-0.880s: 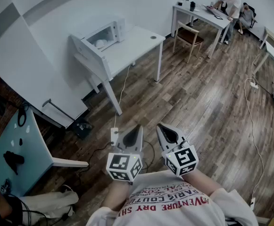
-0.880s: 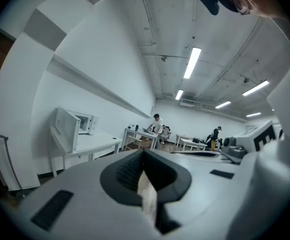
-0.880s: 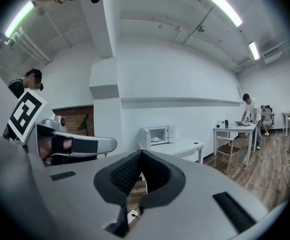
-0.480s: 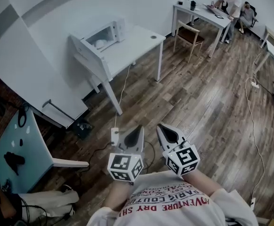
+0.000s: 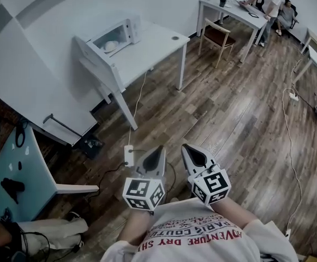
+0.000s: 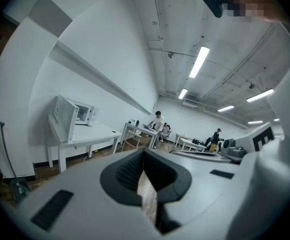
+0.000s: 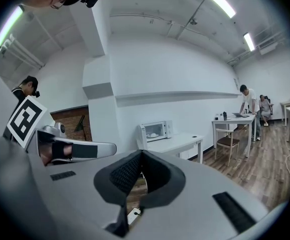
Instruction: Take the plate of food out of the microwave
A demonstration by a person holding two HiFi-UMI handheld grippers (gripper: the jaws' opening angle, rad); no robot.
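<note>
A white microwave (image 5: pixel 116 33) stands on a white table (image 5: pixel 147 51) far ahead at the upper left, its door (image 5: pixel 86 52) swung open. A pale plate of food (image 5: pixel 109 46) shows inside it. Both grippers hang close to my chest, far from the table. My left gripper (image 5: pixel 157 155) and right gripper (image 5: pixel 192 154) are shut with nothing held. In the left gripper view the microwave (image 6: pixel 83 113) sits beyond the shut left gripper (image 6: pixel 144 152). From the right gripper view the microwave (image 7: pixel 155 130) and plate (image 7: pixel 154 134) lie past the shut right gripper (image 7: pixel 141 153).
Wooden floor lies between me and the table. A power strip (image 5: pixel 129 155) with cables lies on the floor just ahead of the left gripper. A chair (image 5: pixel 217 36) and a desk (image 5: pixel 232 10) with people stand at the back right. A blue table (image 5: pixel 13 173) is at my left.
The microwave and table have slid slightly up and left in the head view as my head shifted. Both grippers stay shut in the same place.
</note>
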